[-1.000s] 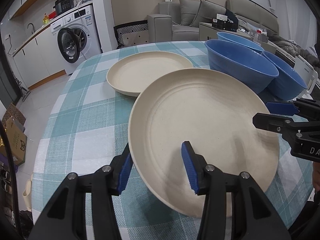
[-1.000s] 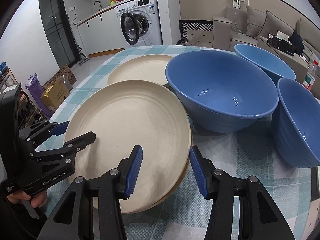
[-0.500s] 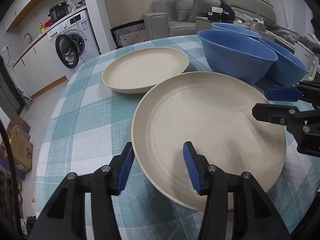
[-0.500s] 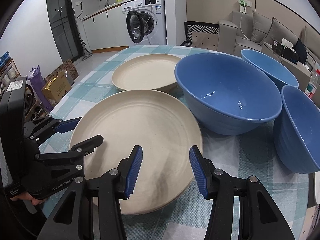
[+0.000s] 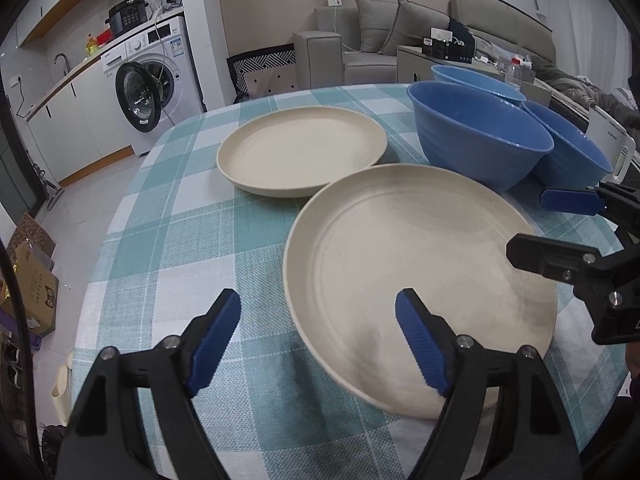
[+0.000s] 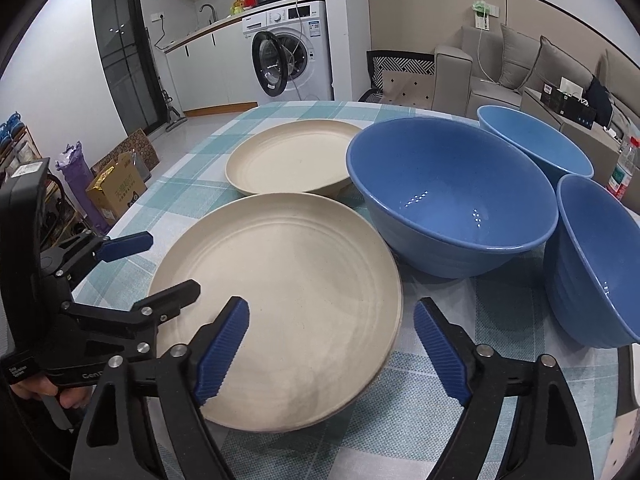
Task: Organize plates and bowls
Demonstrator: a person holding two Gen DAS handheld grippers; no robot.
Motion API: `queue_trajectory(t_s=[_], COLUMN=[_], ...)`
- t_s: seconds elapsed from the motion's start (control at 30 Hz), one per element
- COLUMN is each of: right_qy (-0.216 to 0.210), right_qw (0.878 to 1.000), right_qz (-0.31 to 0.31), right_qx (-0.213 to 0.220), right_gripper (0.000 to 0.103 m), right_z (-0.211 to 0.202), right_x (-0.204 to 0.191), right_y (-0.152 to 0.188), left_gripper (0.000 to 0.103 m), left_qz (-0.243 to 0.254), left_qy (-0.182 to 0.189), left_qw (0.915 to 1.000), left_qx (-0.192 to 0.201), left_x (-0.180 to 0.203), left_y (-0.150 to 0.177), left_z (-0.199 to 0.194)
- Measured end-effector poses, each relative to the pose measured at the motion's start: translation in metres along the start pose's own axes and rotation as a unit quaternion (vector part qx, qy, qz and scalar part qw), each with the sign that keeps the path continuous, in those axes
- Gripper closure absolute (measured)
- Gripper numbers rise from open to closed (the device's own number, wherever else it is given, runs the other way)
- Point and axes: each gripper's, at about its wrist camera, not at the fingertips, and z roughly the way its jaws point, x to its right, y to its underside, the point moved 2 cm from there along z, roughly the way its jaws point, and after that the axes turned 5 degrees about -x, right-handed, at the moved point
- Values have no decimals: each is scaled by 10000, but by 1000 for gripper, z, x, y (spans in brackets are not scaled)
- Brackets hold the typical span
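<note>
Resting flat on the checked cloth (image 5: 168, 240), the near plate (image 5: 416, 280) lies between both grippers, pinched by neither. Left gripper (image 5: 320, 344) and right gripper (image 6: 332, 344) jaws are opening, straddling opposite rims. Far plate (image 6: 288, 160) and three bowls (image 6: 452, 196) sit behind.

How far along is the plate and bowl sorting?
Barely started. Near plate lies flat on the tablecloth; both tools, left and right, are opening off its rim. Far plate and three blue bowls remain unstacked.
</note>
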Motion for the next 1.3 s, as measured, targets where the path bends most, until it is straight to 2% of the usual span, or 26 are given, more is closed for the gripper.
queue_trajectory(t_s=[0.1,0.17,0.27,0.43,0.8,1.3], right_qy=[17,9,-5,-42,-248,-407], right_qw=[10000,10000,10000,9999,9996,9991], right_qz=[18,25,51,97,-40,-117], right_qx=[30,48,74,109,93,-35], right_gripper=[5,3,2,1,1,1], right_z=[0,0,-1,-1,-1,9], right_x=[0,0,1,2,-8,-28], right_y=[-1,-2,-4,-6,-24,-50], left_gripper=[18,7,0,0,0,0], left_qz=[11,3,4,-64,-363,-774], left_qy=[114,92,68,165,57,98], left_qw=[9999,9999,9999,9997,9992,9970], left_qx=[73,95,159,166,176,-9], left_x=[0,-1,-2,-5,-26,-56], left_y=[-2,-2,-4,-6,-12,-28], left_z=[-6,-8,-12,-15,-17,-2])
